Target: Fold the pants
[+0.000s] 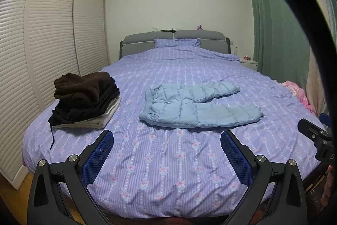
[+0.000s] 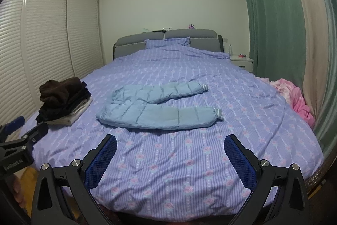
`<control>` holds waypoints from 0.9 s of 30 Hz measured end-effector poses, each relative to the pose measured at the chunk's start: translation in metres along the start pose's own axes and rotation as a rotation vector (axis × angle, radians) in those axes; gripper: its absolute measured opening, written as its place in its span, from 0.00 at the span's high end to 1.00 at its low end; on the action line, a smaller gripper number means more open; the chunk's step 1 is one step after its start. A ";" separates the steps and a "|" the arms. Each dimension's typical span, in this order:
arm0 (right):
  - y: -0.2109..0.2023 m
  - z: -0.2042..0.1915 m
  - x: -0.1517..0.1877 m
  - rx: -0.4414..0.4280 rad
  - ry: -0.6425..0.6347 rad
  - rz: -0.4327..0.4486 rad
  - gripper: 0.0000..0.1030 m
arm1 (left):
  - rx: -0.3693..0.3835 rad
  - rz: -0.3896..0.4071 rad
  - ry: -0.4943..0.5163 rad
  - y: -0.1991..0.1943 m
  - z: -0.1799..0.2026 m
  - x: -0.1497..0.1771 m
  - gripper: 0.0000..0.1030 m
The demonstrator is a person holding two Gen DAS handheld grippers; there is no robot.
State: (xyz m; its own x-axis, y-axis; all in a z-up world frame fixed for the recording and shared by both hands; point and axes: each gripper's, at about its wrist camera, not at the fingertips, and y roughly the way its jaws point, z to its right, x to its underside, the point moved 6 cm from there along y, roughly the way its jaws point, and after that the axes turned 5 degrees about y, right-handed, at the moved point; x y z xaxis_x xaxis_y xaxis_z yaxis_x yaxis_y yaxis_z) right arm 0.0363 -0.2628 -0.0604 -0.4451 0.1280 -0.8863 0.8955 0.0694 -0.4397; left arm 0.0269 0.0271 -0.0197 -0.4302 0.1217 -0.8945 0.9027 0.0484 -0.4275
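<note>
Pale blue quilted fabric: we see the pants (image 1: 195, 107) lying flat on the bed (image 1: 168, 161), waistband toward the left, both legs running out to the right.
Legs: the far leg angles away from the near one, so they split into a narrow V; striped cuffs show at the right ends in the right wrist view (image 2: 218, 113).
Fold state: we find the pants unfolded, spread in a single layer (a few puffed quilting seams across them).
Position: roughly mid-bed, closer to the foot than to the pillow (image 1: 177, 42).
Left claw (image 1: 167, 153): released, its blue-padded fingers (image 1: 99, 157) spread wide above the foot of the bed, holding nothing and apart from the pants.
Right claw (image 2: 170, 154): likewise released, fingers (image 2: 240, 161) wide apart, empty, short of the near trouser leg.
Bedcover: lilac stripes with pink flowers, lightly creased near us.
Clothes pile (image 1: 84, 100): left of the pants and apart from them, a brown fleece on dark garments on a cream one; a dark cord trails off it toward the bed edge.
Pink cloth (image 2: 294, 98): bunched at the bed's right edge.
Surroundings: we note louvred wardrobe doors (image 1: 52, 35) on the left, a green curtain (image 2: 273, 14) on the right, a grey headboard (image 1: 147, 40) and a white nightstand (image 2: 242, 61) beyond.
</note>
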 end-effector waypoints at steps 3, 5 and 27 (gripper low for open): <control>0.013 0.004 0.005 0.014 0.009 -0.004 0.00 | -0.009 0.008 0.009 0.015 -0.002 0.001 0.00; 0.026 0.008 0.008 0.025 0.016 -0.001 0.00 | -0.018 0.027 0.011 0.029 -0.003 0.000 0.00; 0.244 0.053 -0.003 0.177 0.169 -0.118 0.00 | -0.002 -0.189 -0.053 0.262 -0.021 -0.005 0.00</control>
State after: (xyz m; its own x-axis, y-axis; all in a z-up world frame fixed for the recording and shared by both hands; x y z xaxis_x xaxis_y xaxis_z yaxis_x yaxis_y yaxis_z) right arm 0.2564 -0.2986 -0.1727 -0.5272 0.2941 -0.7972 0.8180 -0.0783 -0.5699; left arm 0.2659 0.0596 -0.1248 -0.5922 0.0583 -0.8037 0.8056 0.0671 -0.5887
